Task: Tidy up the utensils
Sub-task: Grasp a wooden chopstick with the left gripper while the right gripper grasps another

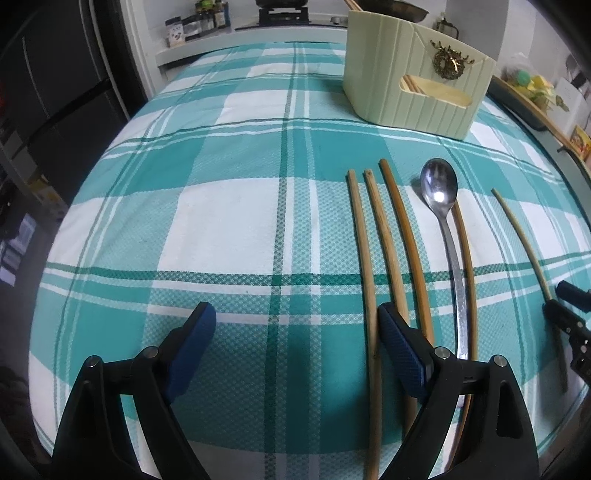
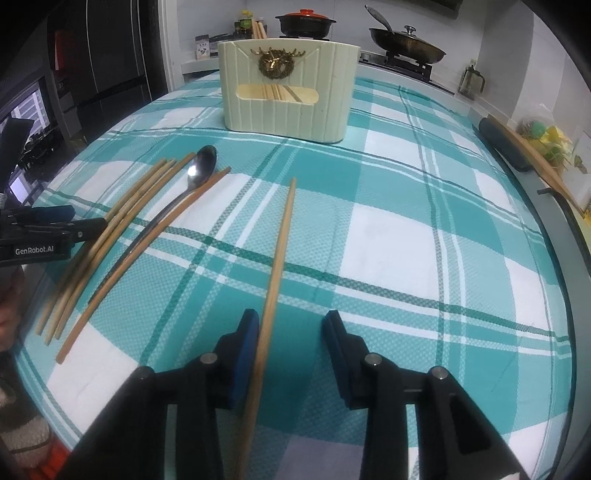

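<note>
Several wooden chopsticks (image 1: 373,236) and a metal spoon (image 1: 441,199) lie side by side on the teal plaid tablecloth (image 1: 221,221). A cream utensil holder (image 1: 413,85) with chopsticks inside stands at the back. My left gripper (image 1: 297,325) is open above the cloth; its right finger (image 1: 400,347) overlaps the chopsticks. My right gripper (image 2: 291,332) is open around a single chopstick (image 2: 280,251) that lies against its left pad (image 2: 245,354). The group of chopsticks (image 2: 122,225), the spoon (image 2: 199,170) and the holder (image 2: 288,92) also show in the right wrist view.
The table's right edge (image 2: 569,258) has a dark rail and a wooden board beyond it. A stove with a pot (image 2: 304,22) and a pan (image 2: 406,44) stands behind the table. Spice jars (image 1: 199,22) sit at the back left.
</note>
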A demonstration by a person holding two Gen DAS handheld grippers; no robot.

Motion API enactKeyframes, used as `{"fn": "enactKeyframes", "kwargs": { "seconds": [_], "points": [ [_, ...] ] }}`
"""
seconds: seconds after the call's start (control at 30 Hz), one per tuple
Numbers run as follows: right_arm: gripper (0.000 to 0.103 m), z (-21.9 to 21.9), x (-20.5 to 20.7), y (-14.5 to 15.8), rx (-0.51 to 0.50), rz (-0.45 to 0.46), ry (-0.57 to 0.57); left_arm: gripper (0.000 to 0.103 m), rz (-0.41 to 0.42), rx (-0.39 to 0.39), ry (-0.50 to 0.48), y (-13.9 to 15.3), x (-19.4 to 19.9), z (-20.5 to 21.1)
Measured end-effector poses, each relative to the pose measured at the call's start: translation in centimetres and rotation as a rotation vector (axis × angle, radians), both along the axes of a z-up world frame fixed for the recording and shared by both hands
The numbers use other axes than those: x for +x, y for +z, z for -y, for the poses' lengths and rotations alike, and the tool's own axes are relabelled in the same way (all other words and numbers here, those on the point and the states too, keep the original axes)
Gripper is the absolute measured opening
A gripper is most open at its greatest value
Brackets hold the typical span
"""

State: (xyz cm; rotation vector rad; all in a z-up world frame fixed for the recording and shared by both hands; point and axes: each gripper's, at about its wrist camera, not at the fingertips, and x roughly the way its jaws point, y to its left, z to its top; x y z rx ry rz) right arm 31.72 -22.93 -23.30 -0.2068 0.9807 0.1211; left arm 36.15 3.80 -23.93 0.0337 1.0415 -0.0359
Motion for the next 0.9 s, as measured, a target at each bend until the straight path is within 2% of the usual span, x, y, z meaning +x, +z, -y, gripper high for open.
{"fn": "enactKeyframes", "kwargs": {
  "seconds": [0.2,0.53,0.9],
  "points": [
    [0.039,1.8,0.5,0.4,0.027,-0.084,-0.016,0.092,-0.047,-0.001,-0.037,0.0,0.8,-0.5],
    [0.041,0.6,4.6,0.4,-0.008,-0.229,0.075,0.079,-0.104,0.011,-0.191,0.4,3.9,1.4],
    [0.037,-0.3,11.1,0.5,-0.011,-0.28,0.073,0.047,-0.148,0.028,-0.236,0.9,7.9,3.4]
  ]
}}
